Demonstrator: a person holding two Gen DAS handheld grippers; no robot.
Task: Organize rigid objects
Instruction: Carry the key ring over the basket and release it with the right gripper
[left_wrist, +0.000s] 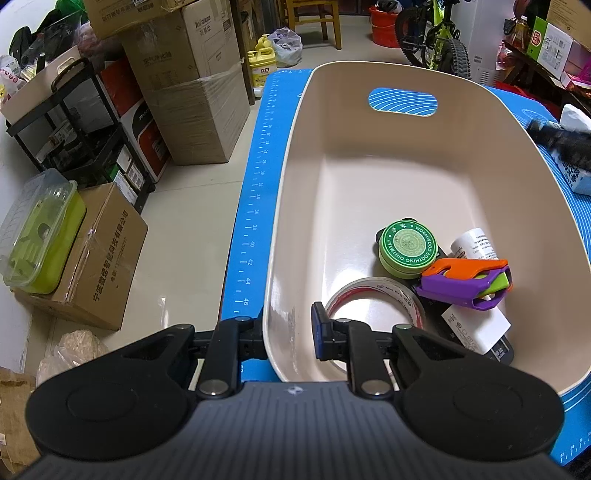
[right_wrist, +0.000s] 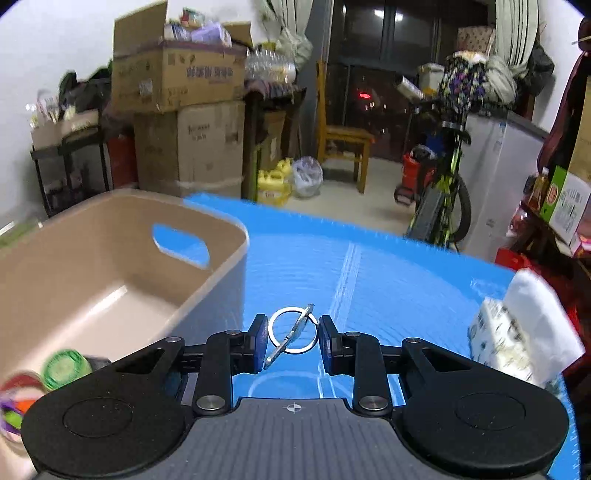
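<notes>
A beige bin (left_wrist: 369, 122) stands on the blue mat (left_wrist: 258, 177). In it lie a green ointment tin (left_wrist: 406, 246), a tape roll (left_wrist: 376, 299), an orange and purple toy (left_wrist: 469, 280), a white bottle (left_wrist: 476, 243) and a white charger (left_wrist: 476, 325). My left gripper (left_wrist: 288, 332) straddles the bin's near left wall, one finger outside and one inside, shut on the wall. My right gripper (right_wrist: 292, 338) is shut on a metal key ring with a key (right_wrist: 293, 334), held above the mat (right_wrist: 388, 280) just right of the bin (right_wrist: 110, 258).
A white tissue pack (right_wrist: 517, 325) lies on the mat at the right. Cardboard boxes (left_wrist: 192, 85), a black shelf (left_wrist: 74, 122), a bicycle (right_wrist: 447, 184) and a wooden chair (right_wrist: 343, 147) stand around the table.
</notes>
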